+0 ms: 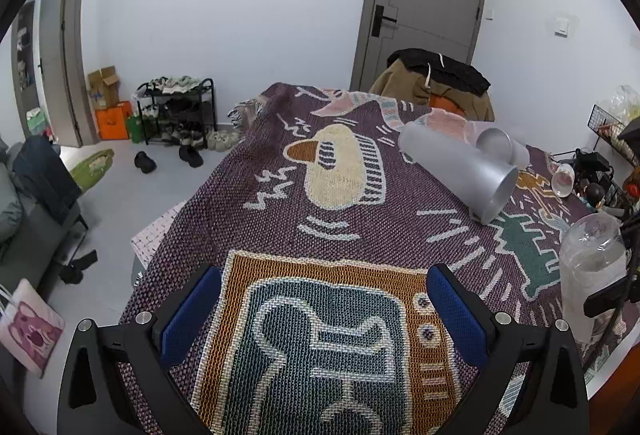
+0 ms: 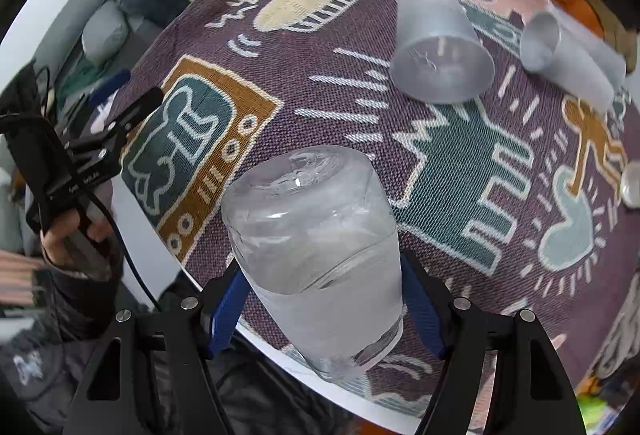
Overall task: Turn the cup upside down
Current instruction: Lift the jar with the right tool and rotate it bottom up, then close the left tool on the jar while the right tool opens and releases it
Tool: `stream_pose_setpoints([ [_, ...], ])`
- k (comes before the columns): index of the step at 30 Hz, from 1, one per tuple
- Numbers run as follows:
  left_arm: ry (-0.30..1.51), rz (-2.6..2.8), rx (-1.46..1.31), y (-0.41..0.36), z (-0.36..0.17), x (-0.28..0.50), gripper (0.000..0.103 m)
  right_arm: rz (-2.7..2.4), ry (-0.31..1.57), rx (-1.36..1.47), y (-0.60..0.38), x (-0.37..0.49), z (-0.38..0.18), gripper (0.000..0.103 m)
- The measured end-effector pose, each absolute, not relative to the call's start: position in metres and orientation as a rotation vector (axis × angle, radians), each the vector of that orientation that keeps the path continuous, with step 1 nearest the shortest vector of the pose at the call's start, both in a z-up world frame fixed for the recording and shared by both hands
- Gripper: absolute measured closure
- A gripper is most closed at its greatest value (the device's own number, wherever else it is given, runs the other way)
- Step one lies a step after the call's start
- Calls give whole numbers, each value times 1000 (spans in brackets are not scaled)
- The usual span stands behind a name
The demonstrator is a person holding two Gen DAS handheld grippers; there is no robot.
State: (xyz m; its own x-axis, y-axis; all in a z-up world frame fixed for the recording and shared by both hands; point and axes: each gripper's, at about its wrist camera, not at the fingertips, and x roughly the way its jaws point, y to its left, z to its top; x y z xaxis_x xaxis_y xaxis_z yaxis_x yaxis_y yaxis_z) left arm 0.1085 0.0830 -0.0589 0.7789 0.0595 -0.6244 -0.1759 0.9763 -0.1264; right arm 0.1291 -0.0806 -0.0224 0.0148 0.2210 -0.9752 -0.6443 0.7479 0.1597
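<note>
clear cup already base-up between the right gripper's fingers

the clear cup (image 2: 316,259) sits straight ahead of the right gripper (image 2: 320,311), between its two blue pads (image 2: 224,311), which look closed against the cup's sides, so it is holding the cup. the cup's long axis runs roughly upright with a slight tilt, closed base on top and rim low toward the patterned cloth (image 2: 460,163) near the table's near edge; i cannot tell whether the rim touches the cloth. the right gripper is plainly the nearer one. the left gripper (image 1: 324,319) is spread wide and empty, with the same cup off to its right. two frosted cups (image 2: 438,47) lie on their sides farther ahead of the right gripper.
</note>
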Motion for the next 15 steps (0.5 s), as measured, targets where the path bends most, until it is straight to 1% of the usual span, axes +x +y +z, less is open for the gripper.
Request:
stream_pose_setpoints([
  [7,687,133,-180,87,-66,110,0,644,1497,-185,-93,149,-49,30],
  [8,691,134,-182,87,-67,111,0,630,1513,-162,-95,151,-55,29],
  [13,697,135,-182,86,-70,113,0,593,1534,-65,-103,160,-66,28],
  [15,693,130,-176,84,-69,113,1,592,1523,-65,-105,160,-66,26],
])
